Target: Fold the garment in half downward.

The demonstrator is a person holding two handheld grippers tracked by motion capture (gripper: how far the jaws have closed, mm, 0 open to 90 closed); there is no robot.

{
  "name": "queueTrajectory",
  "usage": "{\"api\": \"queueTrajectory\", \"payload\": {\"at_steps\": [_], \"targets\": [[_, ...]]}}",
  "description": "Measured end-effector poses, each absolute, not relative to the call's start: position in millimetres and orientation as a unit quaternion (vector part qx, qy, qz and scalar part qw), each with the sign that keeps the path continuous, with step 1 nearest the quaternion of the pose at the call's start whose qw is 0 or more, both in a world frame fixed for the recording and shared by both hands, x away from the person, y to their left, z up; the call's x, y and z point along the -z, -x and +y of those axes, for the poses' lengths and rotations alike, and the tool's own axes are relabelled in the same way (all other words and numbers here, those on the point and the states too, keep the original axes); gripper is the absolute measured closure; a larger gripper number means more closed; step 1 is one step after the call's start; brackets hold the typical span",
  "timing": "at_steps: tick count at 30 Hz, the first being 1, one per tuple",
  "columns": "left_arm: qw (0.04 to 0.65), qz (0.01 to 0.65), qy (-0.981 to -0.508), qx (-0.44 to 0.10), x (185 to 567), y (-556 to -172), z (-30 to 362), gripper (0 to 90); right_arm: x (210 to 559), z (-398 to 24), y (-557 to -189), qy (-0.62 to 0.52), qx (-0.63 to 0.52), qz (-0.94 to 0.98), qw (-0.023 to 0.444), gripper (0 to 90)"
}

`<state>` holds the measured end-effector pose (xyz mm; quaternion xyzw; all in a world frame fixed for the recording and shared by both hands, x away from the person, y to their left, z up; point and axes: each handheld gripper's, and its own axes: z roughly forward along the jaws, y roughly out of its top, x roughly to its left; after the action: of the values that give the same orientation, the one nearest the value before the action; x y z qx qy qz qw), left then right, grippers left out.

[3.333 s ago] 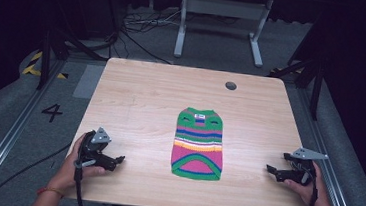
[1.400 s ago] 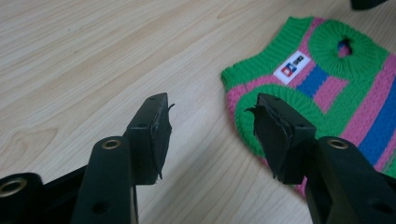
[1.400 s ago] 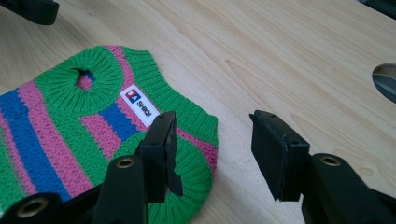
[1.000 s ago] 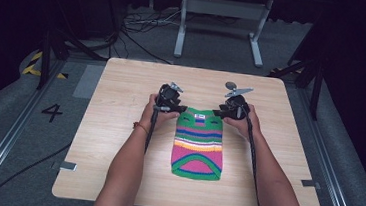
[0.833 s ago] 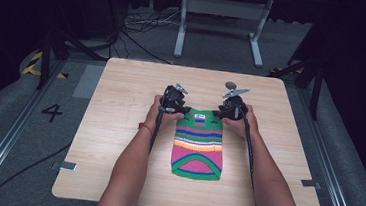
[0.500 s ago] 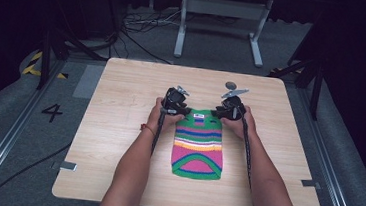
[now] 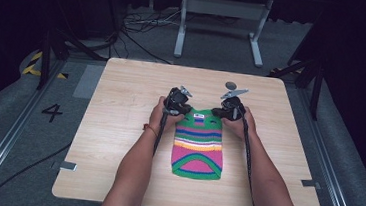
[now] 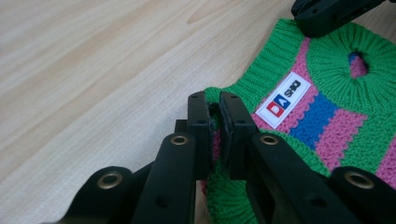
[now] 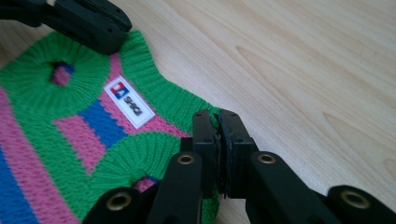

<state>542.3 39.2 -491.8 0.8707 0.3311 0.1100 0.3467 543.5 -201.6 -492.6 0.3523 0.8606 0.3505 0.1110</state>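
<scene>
Compared with the frame 3.3 s earlier, both hands have travelled from the near corners of the desk [image 7: 118,127] to the far end of the striped knitted garment [image 7: 198,147], which itself lies flat where it lay before, at the centre of the desk. Left tongs [image 8: 214,105] are pressed together on the green ribbed edge at one far corner of the garment, a fold of knit visible between the jaws in the left gripper view. Right tongs [image 9: 218,122] are likewise pinching the green ribbed edge at the opposite far corner, seen in the right gripper view. Between the two tongs lies the ribbed neck opening, and just beside it a white label [image 8: 283,100] bearing red and blue marks. From the high view the left tongs [image 7: 179,105] and right tongs [image 7: 223,111] sit level with one another, one at each side of the label [image 7: 198,118], with the green, pink, blue and orange stripes running toward the person from them. Each gripper view also shows part of the other gripper, black, at the far side of the neck opening. Bare pale wood surrounds the garment outside both tongs.
</scene>
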Motion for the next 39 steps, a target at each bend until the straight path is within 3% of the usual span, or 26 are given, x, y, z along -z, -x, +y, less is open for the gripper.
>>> {"api": "queueTrajectory", "payload": {"at_steps": [14,26,39], "targets": [[0.366,0.281,-0.876,-0.139,458.3,-524.7,40.9,83.9,464.2,-211.8,-525.0,-0.316,-0.394,0.853,0.129,86.5],[0.389,0.232,-0.877,-0.157,432.2,-487.4,54.2,83.8,432.0,-216.1,-487.6,-0.259,-0.432,0.853,0.136,86.6],[0.398,0.157,-0.890,-0.160,418.5,-437.0,65.4,83.4,421.7,-221.9,-442.9,-0.204,-0.450,0.861,0.120,86.6]]}}
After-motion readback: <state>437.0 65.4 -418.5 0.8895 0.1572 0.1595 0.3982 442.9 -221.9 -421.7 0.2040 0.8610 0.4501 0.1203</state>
